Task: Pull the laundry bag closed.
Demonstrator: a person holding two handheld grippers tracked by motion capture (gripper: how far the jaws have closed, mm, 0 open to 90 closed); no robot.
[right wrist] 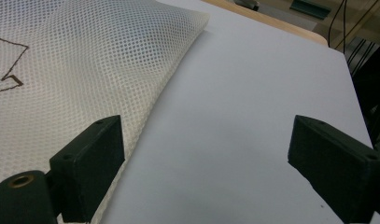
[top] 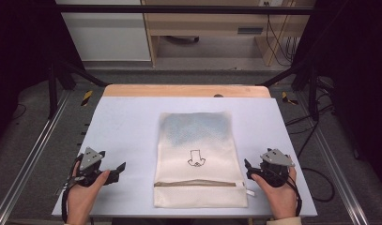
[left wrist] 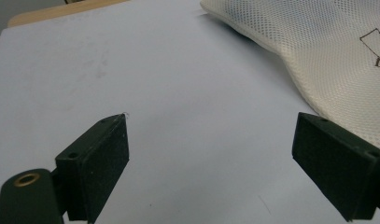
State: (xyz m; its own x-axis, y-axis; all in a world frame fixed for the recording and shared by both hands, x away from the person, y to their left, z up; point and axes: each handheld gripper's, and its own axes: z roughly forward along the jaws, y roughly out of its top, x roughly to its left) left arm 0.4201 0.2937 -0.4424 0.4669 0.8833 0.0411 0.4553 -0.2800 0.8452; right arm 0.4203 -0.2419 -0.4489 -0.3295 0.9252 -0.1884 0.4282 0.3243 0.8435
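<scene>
A cream mesh bag point(top: 195, 154) lies flat in the middle of the pale table top point(top: 127, 126). A tan zipper point(top: 198, 183) runs across its near end, a small arrow outline point(top: 196, 158) is drawn at its centre, and something bluish shows through its far half. My left gripper point(top: 117, 172) rests on the table left of the bag, open and holding nothing. In the left gripper view the bag point(left wrist: 337, 70) lies ahead to the right of the wide jaws point(left wrist: 211, 126). My right gripper point(top: 248, 170) sits open just right of the bag's zipper end. In the right gripper view the bag's edge point(right wrist: 85, 56) runs by the left jaw of that gripper point(right wrist: 206, 126).
A wooden strip point(top: 186, 90) borders the table's far edge. Metal rails point(top: 34, 150) run along both sides, with black frame posts point(top: 52, 79) behind. Cables point(top: 320, 183) lie on the floor at the right. Bare table surface lies on both sides of the bag.
</scene>
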